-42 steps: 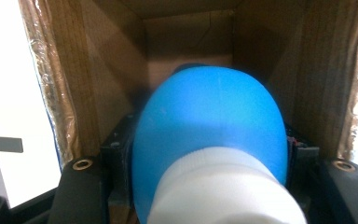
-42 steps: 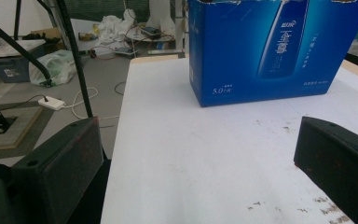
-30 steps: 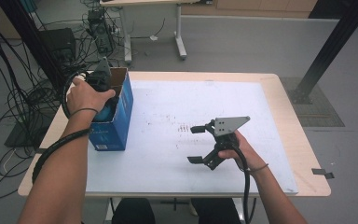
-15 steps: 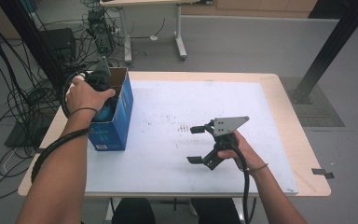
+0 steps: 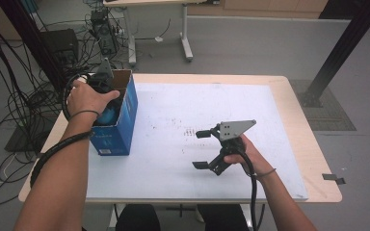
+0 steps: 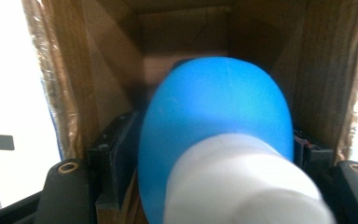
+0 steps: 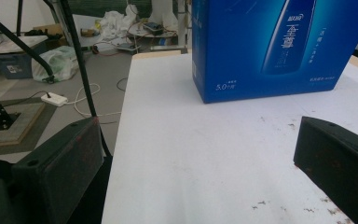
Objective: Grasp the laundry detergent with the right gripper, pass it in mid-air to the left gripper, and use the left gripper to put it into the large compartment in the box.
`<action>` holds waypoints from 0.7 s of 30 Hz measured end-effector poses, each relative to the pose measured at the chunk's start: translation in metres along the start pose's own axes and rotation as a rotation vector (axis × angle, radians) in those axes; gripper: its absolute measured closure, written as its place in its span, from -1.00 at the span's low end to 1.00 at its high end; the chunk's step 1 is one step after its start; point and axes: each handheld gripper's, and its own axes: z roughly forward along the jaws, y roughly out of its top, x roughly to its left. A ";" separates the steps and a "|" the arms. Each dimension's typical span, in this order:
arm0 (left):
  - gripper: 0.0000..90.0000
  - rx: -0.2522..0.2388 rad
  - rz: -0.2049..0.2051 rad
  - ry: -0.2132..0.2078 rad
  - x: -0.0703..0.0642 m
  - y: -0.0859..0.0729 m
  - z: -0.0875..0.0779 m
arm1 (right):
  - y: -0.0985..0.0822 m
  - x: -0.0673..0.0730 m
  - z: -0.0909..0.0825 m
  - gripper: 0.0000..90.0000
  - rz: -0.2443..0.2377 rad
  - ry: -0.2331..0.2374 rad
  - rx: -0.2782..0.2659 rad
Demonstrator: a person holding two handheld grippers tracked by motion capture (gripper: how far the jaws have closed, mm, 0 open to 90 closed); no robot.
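A blue cardboard box (image 5: 113, 130) stands open-topped at the table's left edge; its printed side faces my right gripper view (image 7: 279, 46). My left gripper (image 6: 212, 140) reaches down into the box, the hand covering it from above (image 5: 103, 82). A blue bottle (image 6: 214, 112) with a white cap (image 6: 242, 182) sits between its jaws, which have just been opening; the pads flank the bottle loosely. My right gripper (image 5: 198, 149) hovers over the white sheet at centre right, open, with nothing between its fingers (image 7: 191, 154).
The white sheet (image 5: 197, 106) covers most of the wooden table (image 5: 313, 159) and has small dark specks near its middle. Cables and equipment lie on the floor to the left (image 5: 24, 96). A black post (image 5: 337, 53) stands off the far right corner.
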 end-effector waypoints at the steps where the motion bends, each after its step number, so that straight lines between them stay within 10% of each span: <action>1: -0.31 0.008 -0.002 -0.003 0.000 0.001 -0.001 | 0.000 0.000 0.000 -0.97 0.000 -0.001 0.000; 21: -0.39 -0.003 -0.008 -0.015 0.000 -0.004 -0.042 | 0.003 0.002 0.000 -0.97 -0.009 0.002 0.007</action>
